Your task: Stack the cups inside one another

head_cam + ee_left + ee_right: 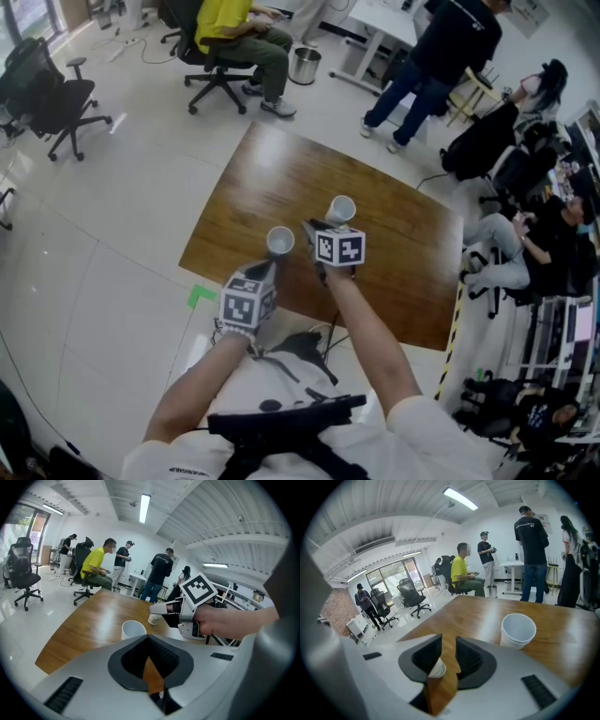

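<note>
Two white paper cups stand upright and apart on the brown wooden table. The nearer cup is empty and sits just past the tips of my left gripper, whose jaws meet at the tip with nothing between them. The farther cup stands to the right of my right gripper. Its jaws stand a narrow gap apart and hold nothing. Through that gap the nearer cup shows low on the table.
The table's near edge lies just under both grippers. Office chairs and a metal bin stand on the pale floor beyond. Several people sit or stand past the far edge and along the right side.
</note>
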`<state>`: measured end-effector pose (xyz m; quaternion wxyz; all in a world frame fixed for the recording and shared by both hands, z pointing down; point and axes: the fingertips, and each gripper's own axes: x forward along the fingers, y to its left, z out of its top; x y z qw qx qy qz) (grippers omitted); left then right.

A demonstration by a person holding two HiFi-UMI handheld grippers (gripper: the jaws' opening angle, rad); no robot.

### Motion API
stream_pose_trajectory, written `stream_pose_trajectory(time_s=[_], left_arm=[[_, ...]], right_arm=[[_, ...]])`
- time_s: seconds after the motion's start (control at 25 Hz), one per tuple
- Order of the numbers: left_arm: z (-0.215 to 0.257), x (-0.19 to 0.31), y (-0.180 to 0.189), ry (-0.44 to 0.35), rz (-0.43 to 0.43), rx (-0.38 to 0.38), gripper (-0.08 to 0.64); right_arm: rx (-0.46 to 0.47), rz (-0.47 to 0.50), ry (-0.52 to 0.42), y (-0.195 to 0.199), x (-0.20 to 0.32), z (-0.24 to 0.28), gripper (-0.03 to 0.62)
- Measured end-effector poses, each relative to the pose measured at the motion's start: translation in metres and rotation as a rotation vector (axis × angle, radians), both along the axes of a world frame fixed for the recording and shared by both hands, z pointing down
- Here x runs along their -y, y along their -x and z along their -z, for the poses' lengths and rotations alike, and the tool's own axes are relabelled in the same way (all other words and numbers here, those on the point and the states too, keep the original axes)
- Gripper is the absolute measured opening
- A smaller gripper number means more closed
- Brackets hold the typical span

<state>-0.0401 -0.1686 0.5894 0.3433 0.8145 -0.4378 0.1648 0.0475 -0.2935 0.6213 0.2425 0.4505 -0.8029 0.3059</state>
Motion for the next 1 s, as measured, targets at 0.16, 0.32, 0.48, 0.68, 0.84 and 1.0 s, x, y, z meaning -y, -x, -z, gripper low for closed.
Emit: stream_pose_trajectory(time_s=[0.16, 0.32, 0.48, 0.68, 0.84, 1.0], left_arm=[[-0.001, -0.003, 0.011, -0.002, -0.003, -0.002, -0.005], [-0.002, -0.007, 0.020, 0.003, -0.009, -0.003, -0.005], [-0.006, -0.007, 0.029, 0.012, -0.013, 0.002, -0.005], [-0.009, -0.006, 0.033, 0.021, -0.017, 0.000, -0.005], [-0.007, -0.004, 0.033, 0.021, -0.012, -0.012, -0.005], [-0.012, -0.007, 0.033, 0.033, -0.018, -0.007, -0.005]], right_arm=[[-0.014, 0.006, 0.019, 0.012, -0.006, -0.010, 0.121], [-0.031, 0.007, 0.032, 0.019, -0.010, -0.018, 0.121], [-0.031, 0.000, 0.050, 0.024, -0.012, -0.026, 0.121], [-0.034, 0.000, 0.066, 0.028, -0.014, -0.033, 0.121], [-0.032, 0.007, 0.085, 0.030, -0.015, -0.039, 0.115], [-0.037, 0.021, 0.100, 0.032, -0.018, -0.045, 0.090]])
